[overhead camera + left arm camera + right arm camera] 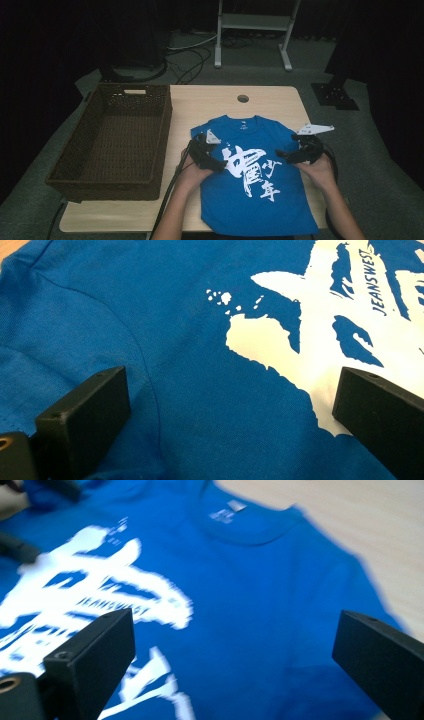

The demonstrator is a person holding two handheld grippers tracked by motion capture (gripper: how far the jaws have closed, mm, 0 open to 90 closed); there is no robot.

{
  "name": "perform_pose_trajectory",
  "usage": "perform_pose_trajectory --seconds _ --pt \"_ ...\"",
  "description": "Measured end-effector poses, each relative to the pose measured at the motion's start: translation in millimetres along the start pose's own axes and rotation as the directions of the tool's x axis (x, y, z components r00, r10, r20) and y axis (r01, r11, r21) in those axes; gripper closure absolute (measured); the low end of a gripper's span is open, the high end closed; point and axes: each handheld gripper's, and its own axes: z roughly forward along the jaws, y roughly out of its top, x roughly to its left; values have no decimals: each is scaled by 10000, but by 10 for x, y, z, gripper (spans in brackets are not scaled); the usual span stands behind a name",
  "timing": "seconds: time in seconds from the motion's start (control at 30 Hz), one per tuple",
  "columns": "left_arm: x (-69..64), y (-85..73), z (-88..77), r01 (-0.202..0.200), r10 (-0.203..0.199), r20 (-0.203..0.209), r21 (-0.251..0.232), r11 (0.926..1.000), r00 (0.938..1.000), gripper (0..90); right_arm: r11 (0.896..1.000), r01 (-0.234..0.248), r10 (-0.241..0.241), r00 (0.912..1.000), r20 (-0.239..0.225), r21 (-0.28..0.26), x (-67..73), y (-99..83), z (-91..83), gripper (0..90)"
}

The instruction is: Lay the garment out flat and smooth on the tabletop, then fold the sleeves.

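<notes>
We have the blue shirt point(252, 175) flat on the table point(200, 102) right of the basket point(115, 140), left gripper point(216, 164) and right gripper point(285, 156) both wide open over it holding nothing, so we likely next pinch edges to fold.
</notes>
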Motion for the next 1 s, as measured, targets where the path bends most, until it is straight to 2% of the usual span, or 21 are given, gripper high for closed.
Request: perform_pose_trajectory --seconds 0.13,0.2,0.27,0.53,0.63,0.8,1.0 --pt "0 0 0 1 -1 2 -1 10000 10000 11 9993 195 -180 9988 -456 324 75 -89 82 23" --pt "0 0 0 5 -5 2 -4 10000 10000 11 9979 359 -335 9984 -461 538 102 -127 116 23" --pt "0 0 0 2 -2 3 0 10000 10000 11 9977 416 -384 9976 -584 529 122 -152 130 23" --pt "0 0 0 1 -1 3 -1 10000 10000 11 9904 785 -730 9960 -523 1137 172 -255 200 26" --pt "-1 0 0 4 -4 2 -3 10000 10000 11 9895 708 -644 9964 -542 1263 176 -258 214 36" --pt "-2 -1 -1 13 -13 -1 -3 10000 10000 11 9899 680 -612 9964 -579 1242 168 -256 213 34" --pt "-3 -2 -1 24 -24 -4 -11 10000 10000 11 9943 489 -430 9971 -633 944 143 -241 189 27"
